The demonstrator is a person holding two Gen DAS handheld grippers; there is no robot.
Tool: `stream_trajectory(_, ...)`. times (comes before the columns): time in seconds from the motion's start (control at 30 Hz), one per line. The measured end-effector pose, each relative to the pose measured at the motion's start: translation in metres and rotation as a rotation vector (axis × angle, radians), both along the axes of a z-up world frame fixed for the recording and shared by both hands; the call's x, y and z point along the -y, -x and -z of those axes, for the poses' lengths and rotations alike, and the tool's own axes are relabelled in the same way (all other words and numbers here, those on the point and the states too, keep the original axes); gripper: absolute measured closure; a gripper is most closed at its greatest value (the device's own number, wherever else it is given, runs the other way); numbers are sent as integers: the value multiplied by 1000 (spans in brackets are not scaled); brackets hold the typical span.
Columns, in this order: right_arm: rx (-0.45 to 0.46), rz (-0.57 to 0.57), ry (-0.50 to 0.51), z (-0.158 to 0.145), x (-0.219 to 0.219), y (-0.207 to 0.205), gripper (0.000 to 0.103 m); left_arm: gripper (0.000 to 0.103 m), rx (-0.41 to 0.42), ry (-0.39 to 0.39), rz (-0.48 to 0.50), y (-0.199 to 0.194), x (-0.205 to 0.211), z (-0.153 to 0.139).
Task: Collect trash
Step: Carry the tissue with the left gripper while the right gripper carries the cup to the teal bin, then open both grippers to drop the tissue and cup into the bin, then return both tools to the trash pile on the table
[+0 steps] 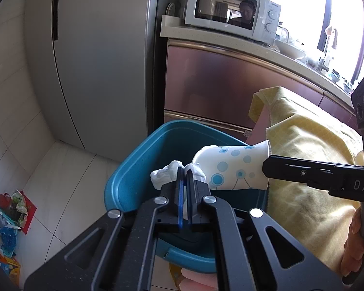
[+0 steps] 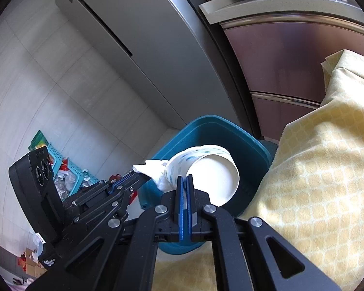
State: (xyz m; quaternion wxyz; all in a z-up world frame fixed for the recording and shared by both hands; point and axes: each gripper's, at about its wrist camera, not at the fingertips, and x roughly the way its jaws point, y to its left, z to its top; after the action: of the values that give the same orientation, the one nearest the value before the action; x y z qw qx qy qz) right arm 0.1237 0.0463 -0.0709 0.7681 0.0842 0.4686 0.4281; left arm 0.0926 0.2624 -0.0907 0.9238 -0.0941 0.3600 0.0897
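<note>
A teal bin (image 1: 138,160) stands on the floor against the table. Over its opening my left gripper (image 1: 185,169) is shut on a crumpled white tissue (image 1: 163,175). From the right, my right gripper (image 1: 265,167) holds a white paper cup (image 1: 230,167) with blue dots by its rim, lying sideways above the bin. In the right wrist view the right gripper (image 2: 185,178) pinches the cup (image 2: 213,177) at its rim, open mouth toward the camera. The left gripper (image 2: 143,175) comes in from the left with the tissue (image 2: 155,169), which touches the cup. The bin (image 2: 250,145) lies below both.
A yellow patterned cloth (image 1: 303,157) covers the table on the right. Behind the bin stand a grey fridge (image 1: 97,60) and a brown cabinet (image 1: 218,80) with a microwave (image 1: 230,12) on its counter. A basket of clutter (image 1: 2,218) sits on the tiled floor at left.
</note>
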Motion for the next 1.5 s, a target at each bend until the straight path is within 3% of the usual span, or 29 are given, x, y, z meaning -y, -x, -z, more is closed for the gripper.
stream_trajectory(0.23,-41,31,5,7,0,-8,96,93,-18,1,12,-14,7,16)
stream_trajectory(0.47,-34,53,-28,4,18,-6,95,86,0,10,17,-9,13,11)
stream_trajectory(0.67,35,54,-63,-17,56,19,77,74,69,4,80,6,35,-15)
stream_trajectory(0.9,169,133,-90,-51,122,54,67,60,161,3,246,19,95,-53)
stream_trajectory(1.03,219,216,-86,-61,162,69,63,59,180,20,367,18,138,-65)
stream_trajectory(1.23,245,359,-77,-63,227,88,62,56,178,55,516,8,205,-74)
stream_trajectory(1.5,239,573,-60,-50,308,102,59,51,182,32,654,6,290,-79)
